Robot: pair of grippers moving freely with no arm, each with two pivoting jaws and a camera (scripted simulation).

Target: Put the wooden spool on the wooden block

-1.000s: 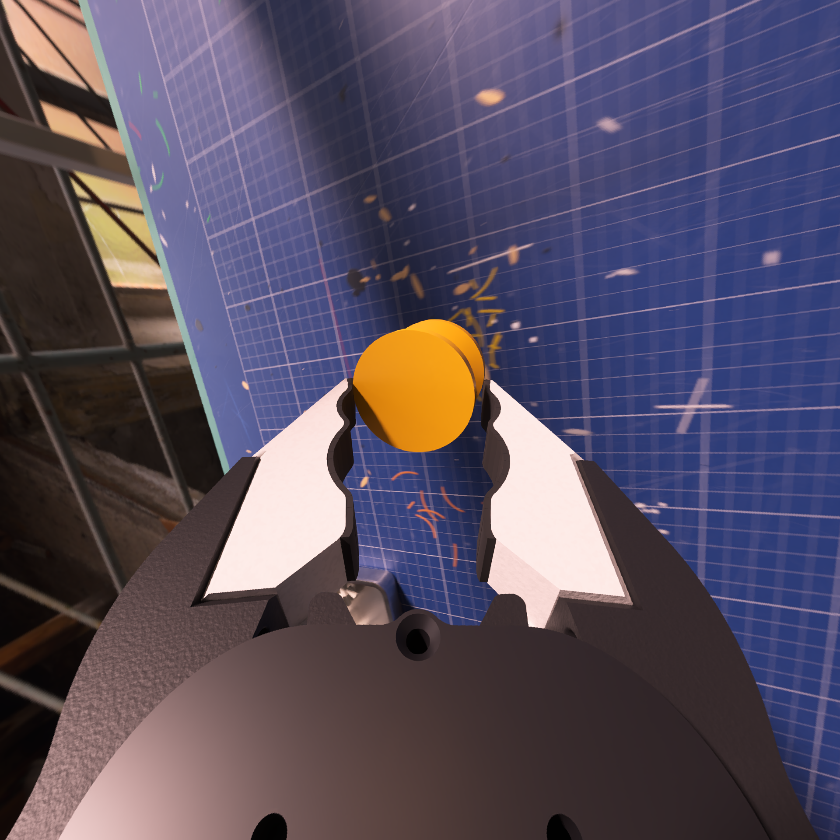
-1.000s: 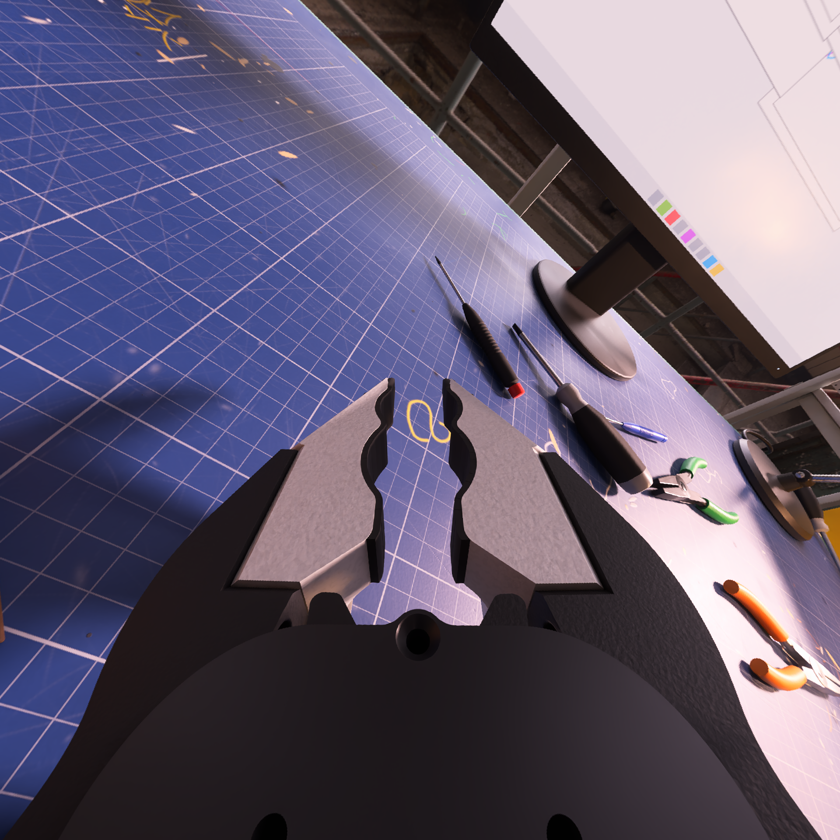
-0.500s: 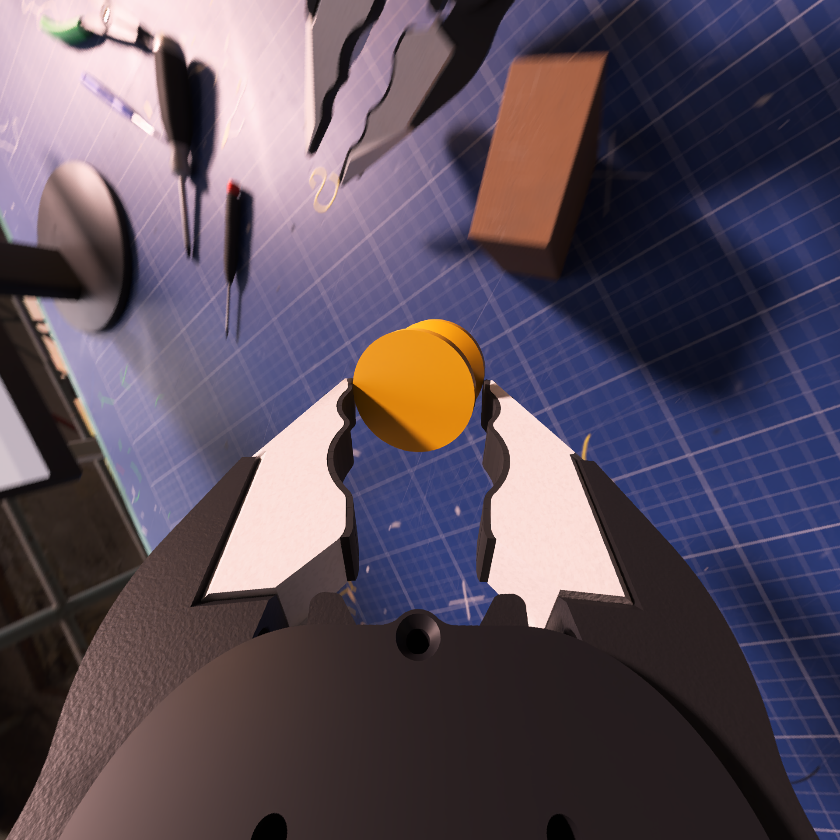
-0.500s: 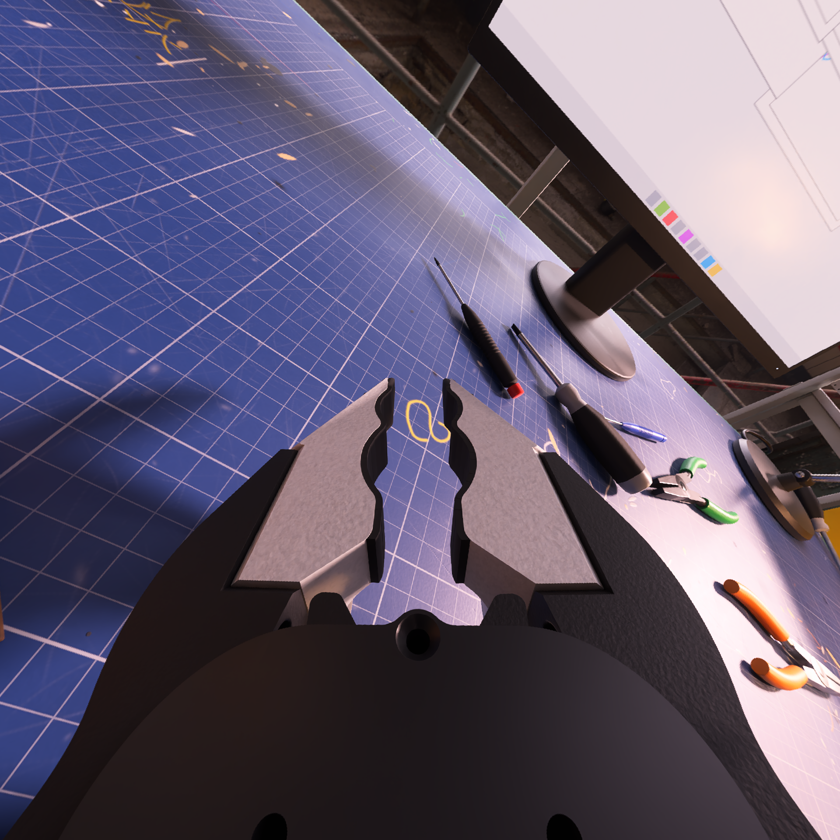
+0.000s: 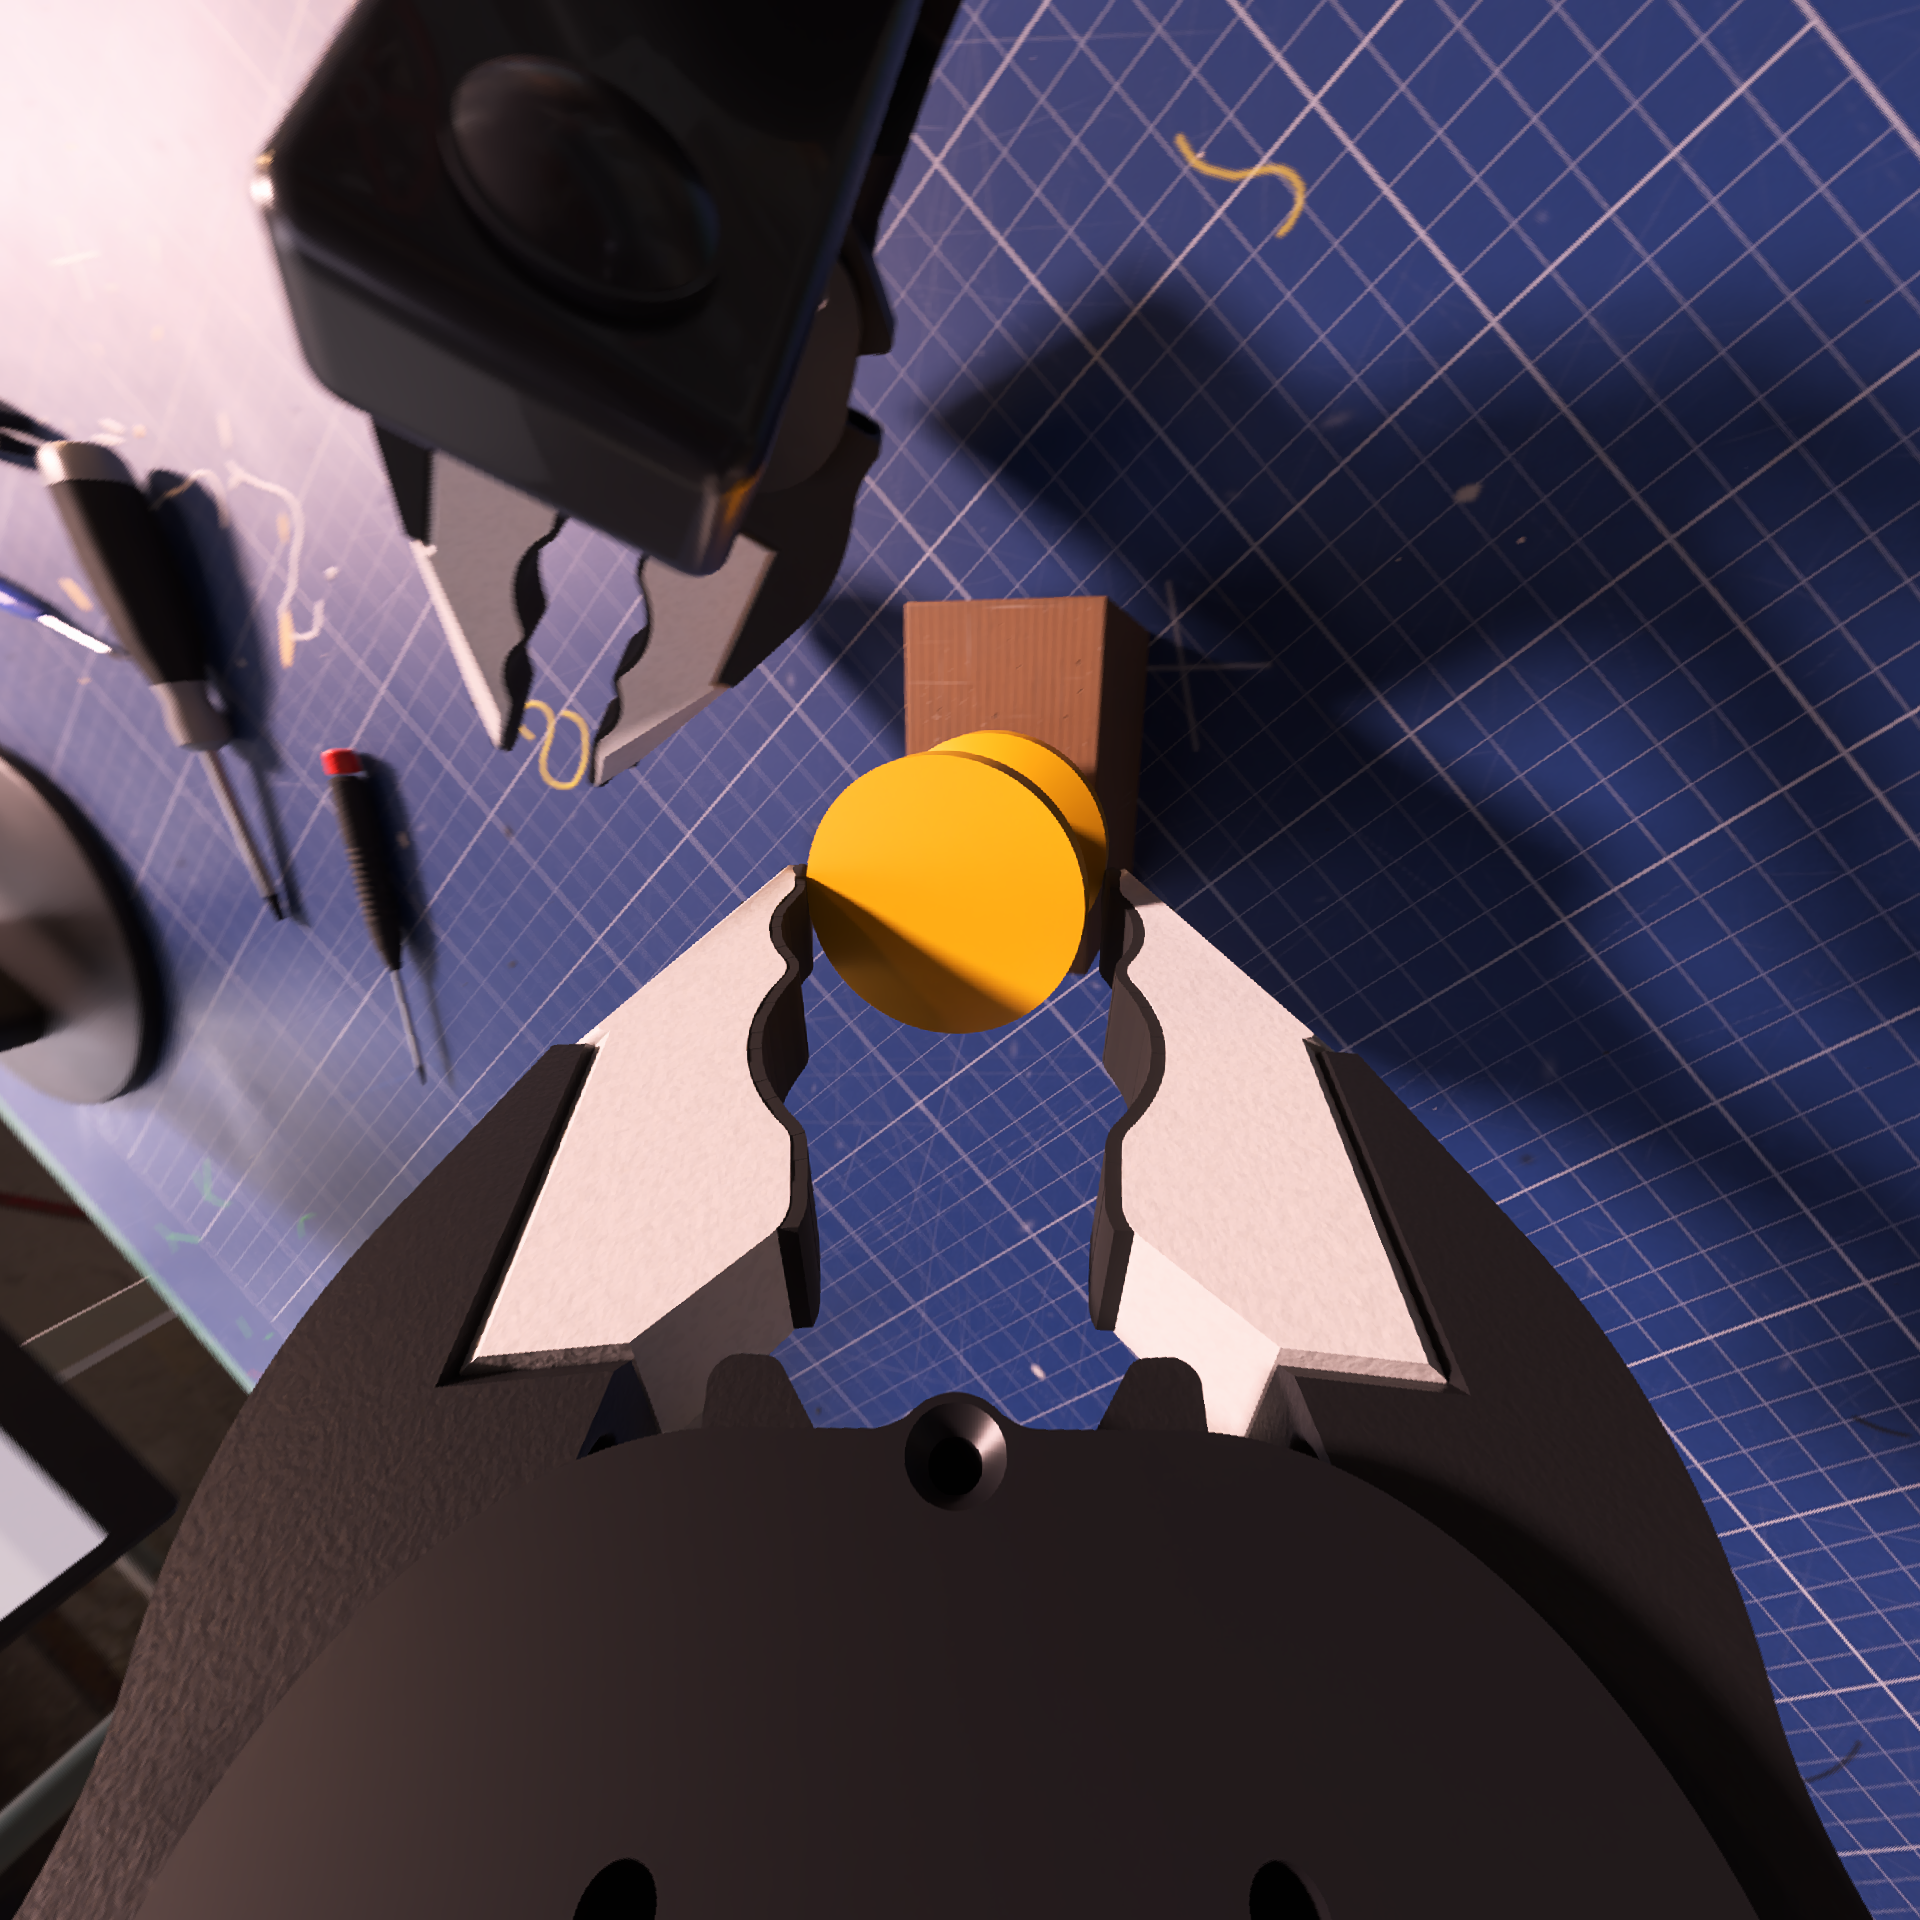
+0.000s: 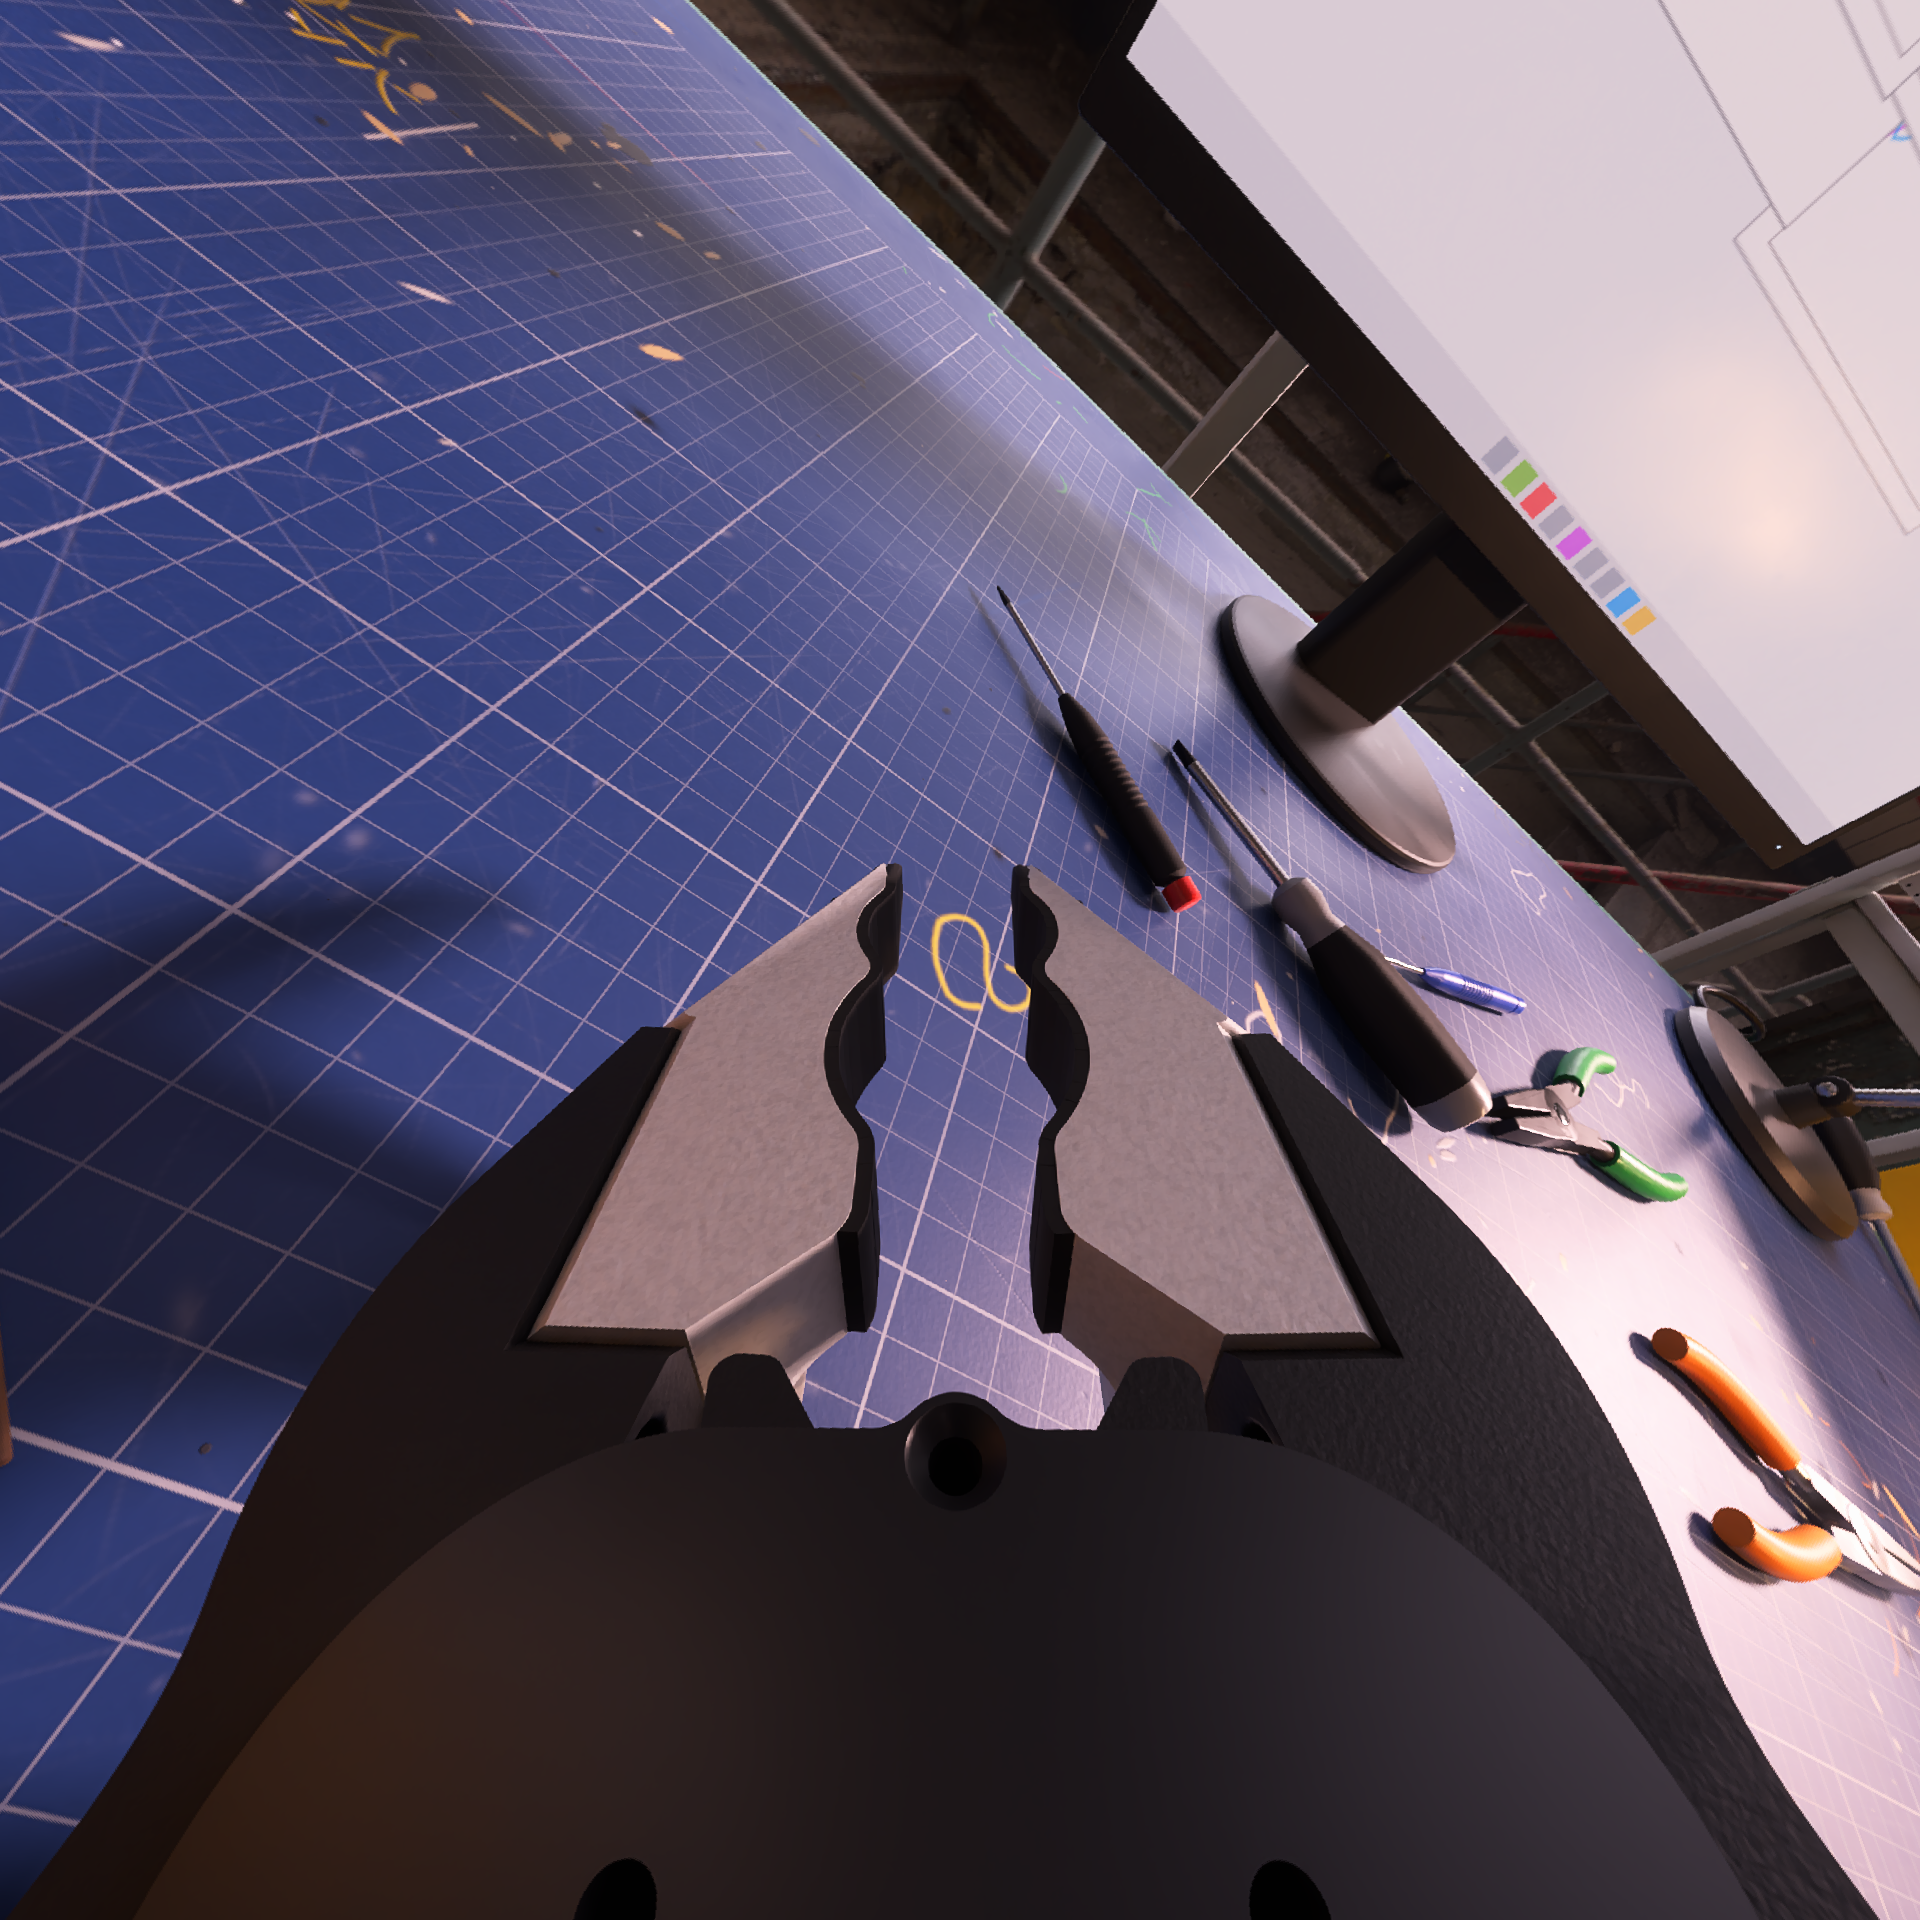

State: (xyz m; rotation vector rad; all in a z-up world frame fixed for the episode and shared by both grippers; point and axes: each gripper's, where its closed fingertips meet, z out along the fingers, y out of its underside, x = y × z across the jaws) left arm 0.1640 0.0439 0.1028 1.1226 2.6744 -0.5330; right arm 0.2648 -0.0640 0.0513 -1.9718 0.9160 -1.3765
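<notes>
My left gripper (image 5: 954, 896) is shut on the orange-yellow wooden spool (image 5: 951, 883) and holds it in the air, its round end facing the camera. The brown wooden block (image 5: 1006, 665) lies on the blue cutting mat (image 5: 1558, 831) straight behind and below the spool, partly hidden by it. My right gripper (image 6: 956, 883) is open and empty, low over the mat above a yellow wire curl (image 6: 971, 966). It also shows in the left wrist view (image 5: 566, 743), left of the block.
Two screwdrivers (image 6: 1112, 779) (image 6: 1351, 966), a blue pen (image 6: 1470, 987), green-handled pliers (image 6: 1590, 1127) and orange-handled pliers (image 6: 1766, 1475) lie right of my right gripper. A monitor on a round stand (image 6: 1340, 738) stands at the mat's edge. Another round base (image 6: 1766, 1122) is at far right.
My left gripper has swung round with the spool from facing the mat's edge to facing the block, which now sits right behind the spool. My right gripper has not moved.
</notes>
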